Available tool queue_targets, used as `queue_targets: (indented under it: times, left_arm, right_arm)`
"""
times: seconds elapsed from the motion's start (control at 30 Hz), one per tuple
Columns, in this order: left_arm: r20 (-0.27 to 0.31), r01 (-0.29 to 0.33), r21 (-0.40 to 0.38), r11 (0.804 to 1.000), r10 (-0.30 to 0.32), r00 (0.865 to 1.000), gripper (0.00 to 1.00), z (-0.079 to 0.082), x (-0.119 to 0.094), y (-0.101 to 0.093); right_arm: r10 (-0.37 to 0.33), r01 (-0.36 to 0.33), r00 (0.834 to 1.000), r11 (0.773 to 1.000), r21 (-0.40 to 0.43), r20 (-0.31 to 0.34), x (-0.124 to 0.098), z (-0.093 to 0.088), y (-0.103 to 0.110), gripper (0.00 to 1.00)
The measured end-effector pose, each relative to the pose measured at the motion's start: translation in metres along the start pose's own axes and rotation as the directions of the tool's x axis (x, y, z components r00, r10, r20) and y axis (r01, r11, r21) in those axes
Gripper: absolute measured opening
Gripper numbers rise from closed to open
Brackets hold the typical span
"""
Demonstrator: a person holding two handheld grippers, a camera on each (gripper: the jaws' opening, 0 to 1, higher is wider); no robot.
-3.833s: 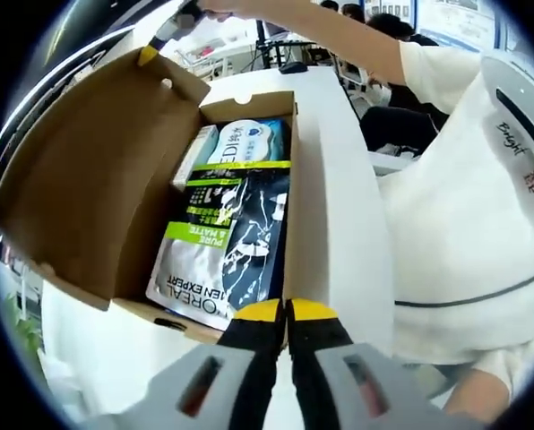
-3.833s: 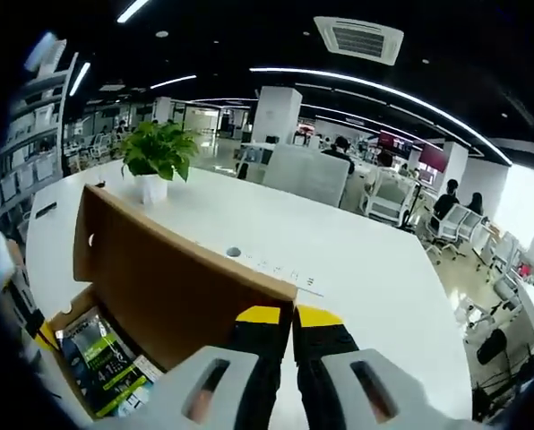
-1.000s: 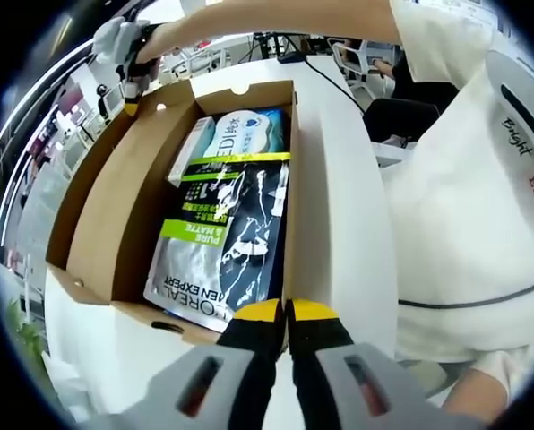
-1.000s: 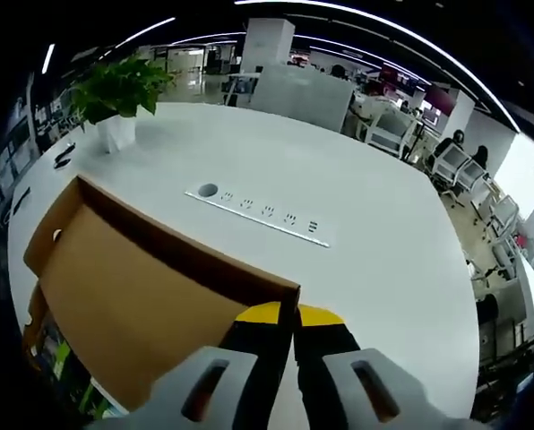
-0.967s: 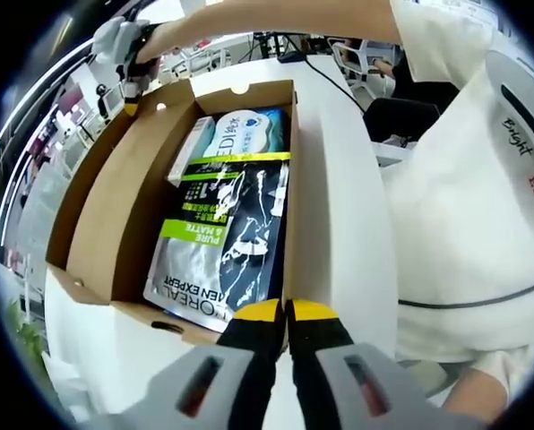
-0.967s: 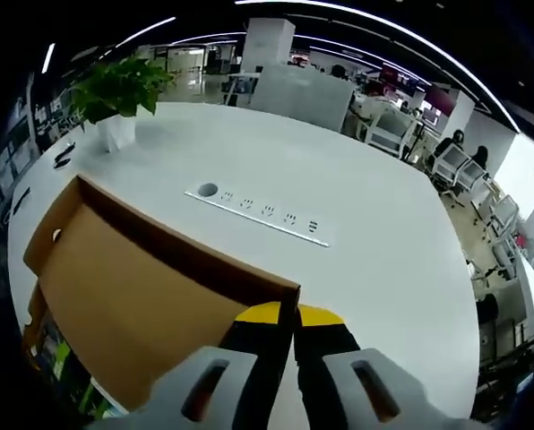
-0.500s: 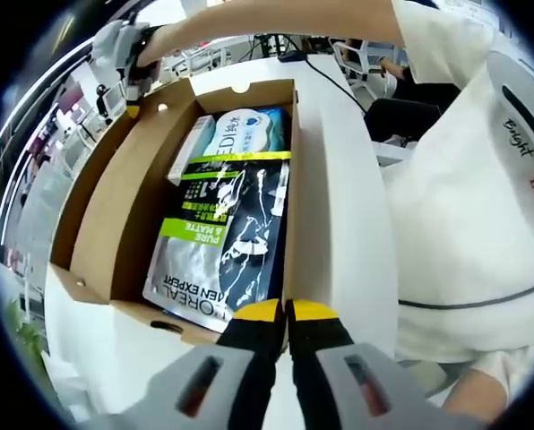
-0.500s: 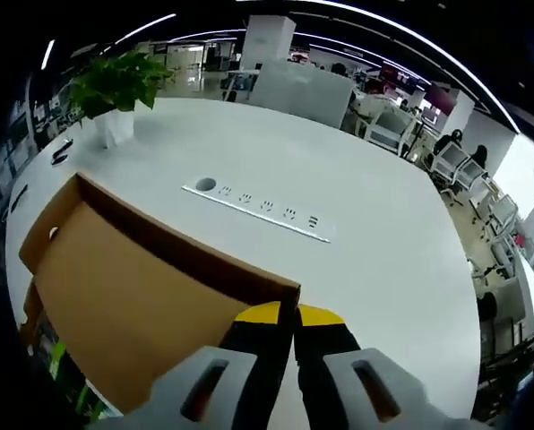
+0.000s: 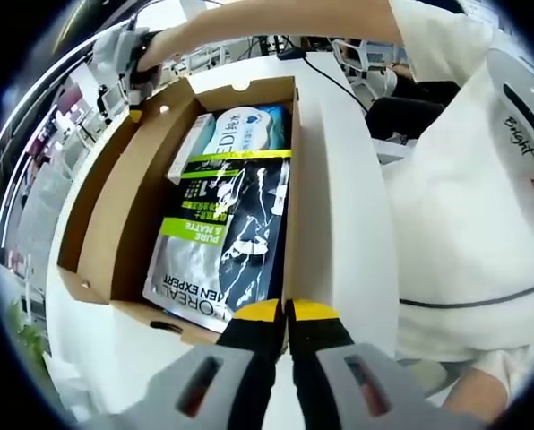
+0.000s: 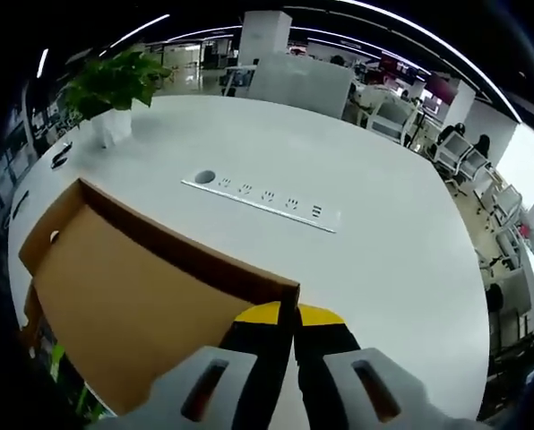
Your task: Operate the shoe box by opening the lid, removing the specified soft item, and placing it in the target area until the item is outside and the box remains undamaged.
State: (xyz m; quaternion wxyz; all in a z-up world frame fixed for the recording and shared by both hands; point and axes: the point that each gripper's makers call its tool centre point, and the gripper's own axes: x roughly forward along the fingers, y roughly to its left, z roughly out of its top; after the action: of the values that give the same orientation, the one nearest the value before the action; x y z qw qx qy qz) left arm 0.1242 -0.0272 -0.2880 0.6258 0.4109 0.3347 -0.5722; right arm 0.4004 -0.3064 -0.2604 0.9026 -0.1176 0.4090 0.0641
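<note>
With the brown cardboard shoe box held at its near wall by the pinched left gripper, the right gripper clamps the swung-open cardboard lid; overbending could tear the hinge (black-and-green soft pouch lies inside).

The shoe box and its lid are matt brown corrugated cardboard. The pouch inside is glossy printed plastic film. The desk has a smooth white surface with a slight sheen.
</note>
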Motion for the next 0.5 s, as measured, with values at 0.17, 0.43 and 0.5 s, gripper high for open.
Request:
queue_targets:
  times: [0.17, 0.43, 0.5]
  left_arm:
    - [0.004, -0.001, 0.003, 1.0, 0.001, 1.0, 0.02, 0.0, 0.0, 0.0]
    - [0.007, -0.001, -0.001, 1.0, 0.001, 1.0, 0.02, 0.0, 0.001, 0.0]
    - [0.004, 0.001, -0.002, 1.0, -0.001, 1.0, 0.02, 0.0, 0.001, 0.0]
  right_arm:
    - [0.001, -0.001, 1.0, 1.0, 0.008, -0.014, 0.003, -0.002, 0.0, 0.02]
    - [0.008, -0.008, 1.0, 1.0, 0.011, -0.026, 0.011, -0.012, 0.002, 0.02]
    - [0.013, -0.012, 0.999, 1.0, 0.018, -0.034, 0.013, -0.014, 0.004, 0.02]
